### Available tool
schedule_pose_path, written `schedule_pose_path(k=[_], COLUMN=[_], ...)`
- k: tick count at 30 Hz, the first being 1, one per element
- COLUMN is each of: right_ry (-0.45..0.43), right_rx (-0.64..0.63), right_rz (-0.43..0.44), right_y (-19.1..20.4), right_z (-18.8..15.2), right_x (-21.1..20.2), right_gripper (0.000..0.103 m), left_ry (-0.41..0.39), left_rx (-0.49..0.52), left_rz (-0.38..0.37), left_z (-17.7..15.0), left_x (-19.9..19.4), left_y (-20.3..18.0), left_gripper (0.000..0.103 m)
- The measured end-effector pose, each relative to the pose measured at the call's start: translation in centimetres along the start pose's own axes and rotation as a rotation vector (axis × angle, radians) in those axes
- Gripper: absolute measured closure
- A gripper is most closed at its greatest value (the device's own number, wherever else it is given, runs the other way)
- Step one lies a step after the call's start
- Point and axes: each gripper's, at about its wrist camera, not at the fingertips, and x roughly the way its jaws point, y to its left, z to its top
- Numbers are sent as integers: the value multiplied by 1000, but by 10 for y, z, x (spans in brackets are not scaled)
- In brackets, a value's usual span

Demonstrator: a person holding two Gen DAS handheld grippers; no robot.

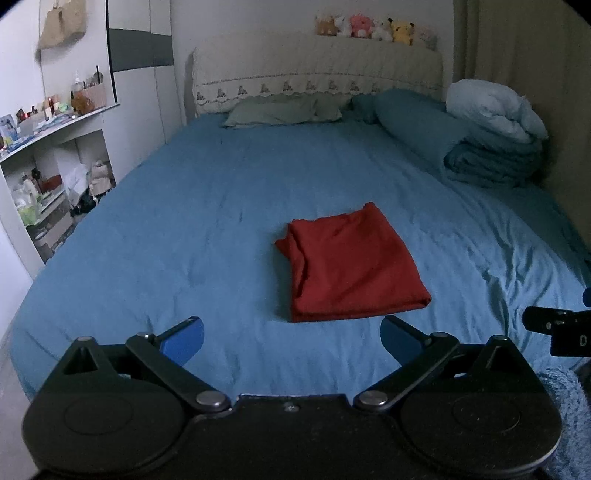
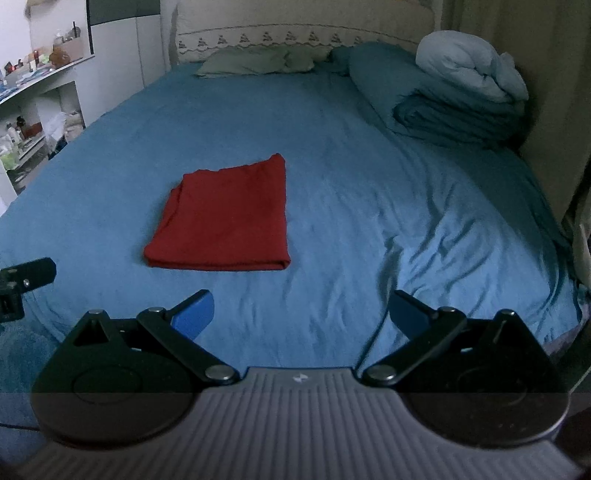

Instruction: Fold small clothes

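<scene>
Blue-padded fingers [image 1: 183,341] of the left gripper [image 1: 291,341] and right gripper [image 2: 301,314] are spread, holding nothing, just short of the cloth [image 1: 347,262]. Folded red cloth lies flat mid-bed [image 1: 184,206]; beyond it, pillow [image 1: 280,110] and quilts [image 1: 491,136].

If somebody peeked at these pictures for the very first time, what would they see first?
The folded red cloth jumps out first, lying flat in the middle of the big blue bed sheet. Next come the left gripper and the right gripper, both open at the near edge of the bed, touching nothing. Far back, a row of plush toys sits atop the headboard.
</scene>
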Motion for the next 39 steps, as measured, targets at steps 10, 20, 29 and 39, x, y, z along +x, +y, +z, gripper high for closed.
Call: schedule_pose_path(k=[10,20,29,39], right_ry=[1,2,4,4], right_rx=[7,10,12,14], right_rz=[-1,1,2,3], right_y=[-5,-3,-4,-5], right_z=[0,-1,-1,-1], right_x=[0,0,1,1], right_gripper=[0,0,0,0], left_ry=[-7,-25,-41,-47], left_rx=[0,7,20,26], left_rz=[-7,-3,-3,-11], left_z=[-2,-1,0,2], left_x=[-3,-8,-13,-16], left_y=[0,-3,-1,1], left_gripper=[0,0,0,0])
